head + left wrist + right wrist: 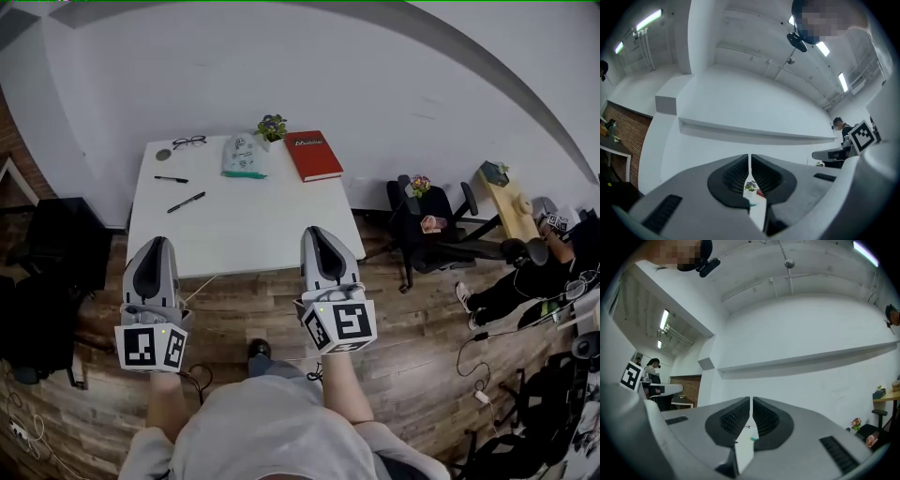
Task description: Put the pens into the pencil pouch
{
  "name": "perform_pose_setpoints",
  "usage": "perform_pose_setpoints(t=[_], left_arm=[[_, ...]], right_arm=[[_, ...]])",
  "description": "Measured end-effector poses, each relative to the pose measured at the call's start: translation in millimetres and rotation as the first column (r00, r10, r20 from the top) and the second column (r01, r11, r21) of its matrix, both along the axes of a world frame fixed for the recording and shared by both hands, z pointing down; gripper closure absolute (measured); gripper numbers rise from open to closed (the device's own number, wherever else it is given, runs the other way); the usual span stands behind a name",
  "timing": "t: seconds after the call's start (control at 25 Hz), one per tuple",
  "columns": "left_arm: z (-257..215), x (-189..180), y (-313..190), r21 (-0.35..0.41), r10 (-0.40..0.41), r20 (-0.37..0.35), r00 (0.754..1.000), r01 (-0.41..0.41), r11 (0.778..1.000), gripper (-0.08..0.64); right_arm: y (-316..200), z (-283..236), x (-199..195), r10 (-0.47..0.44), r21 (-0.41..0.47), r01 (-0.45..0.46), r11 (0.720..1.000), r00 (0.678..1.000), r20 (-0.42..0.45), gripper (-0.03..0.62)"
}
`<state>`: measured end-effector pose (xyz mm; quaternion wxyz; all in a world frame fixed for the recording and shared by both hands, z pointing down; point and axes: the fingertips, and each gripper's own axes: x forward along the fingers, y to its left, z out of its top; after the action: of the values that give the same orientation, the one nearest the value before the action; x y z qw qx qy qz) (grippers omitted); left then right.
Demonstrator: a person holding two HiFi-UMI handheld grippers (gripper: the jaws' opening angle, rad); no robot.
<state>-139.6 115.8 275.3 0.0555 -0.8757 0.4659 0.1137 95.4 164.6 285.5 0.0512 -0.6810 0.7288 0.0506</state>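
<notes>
1. The left gripper (156,246) is hanging clenched and empty just short of the table's (244,234) near edge. Its own view is showing the ribbed pads closed to a thin slit with nothing in it.
2. The right gripper (315,234) is matching it: jaws together, gripping nothing, pointing over the near edge.
3. Two black pens are lying apart on the white top at the far left. One pen (172,179) is lying nearly crosswise, and the other pen (187,202) is slanting nearer the person.
4. The pouch (242,155) is sitting at the far edge between the glasses (189,142) and the plant (272,127). It is pale with printed drawings. A teal strip (244,174) is lying against its near side, and I cannot tell whether it is a third pen.
5. The pens are looking thin, light, stiff and smooth, so I am expecting them to roll or slip under a pinch. Taking each across the barrel near its middle is looking safest.
6. The pouch is looking soft and limp, likely fabric. One gripper is probably going to be holding its mouth while the other feeds. Whether it is open is too small to tell.
7. A red book (312,155) is lying flat beside the plant.
</notes>
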Motion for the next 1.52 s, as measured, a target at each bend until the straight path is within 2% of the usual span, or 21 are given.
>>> perform_pose_setpoints(t=[0.36,0.72,0.96,1.12,1.52], left_arm=[[-1,30,-58,0.002,-0.049,-0.006,0.999,0.049,0.999,0.520],[4,68,-89,0.002,-0.057,0.012,0.998,0.057,0.998,0.520],[9,78,-109,-0.012,-0.057,0.020,0.998,0.057,0.998,0.520],[12,81,-130,-0.014,-0.053,0.023,0.998,0.053,0.998,0.520],[8,80,-210,-0.010,-0.017,0.012,1.000,0.017,1.000,0.520]], right_arm=[[-68,0,32,-0.046,0.007,0.046,0.999,0.999,0.012,0.554],[-103,16,70,-0.057,-0.007,0.057,0.998,0.997,0.044,0.553],[-124,26,79,-0.060,-0.028,0.062,0.998,0.996,0.071,0.554],[-144,29,78,-0.065,-0.033,0.067,0.997,0.996,0.058,0.552],[-218,21,76,-0.036,-0.029,0.037,0.999,0.999,0.033,0.552]])
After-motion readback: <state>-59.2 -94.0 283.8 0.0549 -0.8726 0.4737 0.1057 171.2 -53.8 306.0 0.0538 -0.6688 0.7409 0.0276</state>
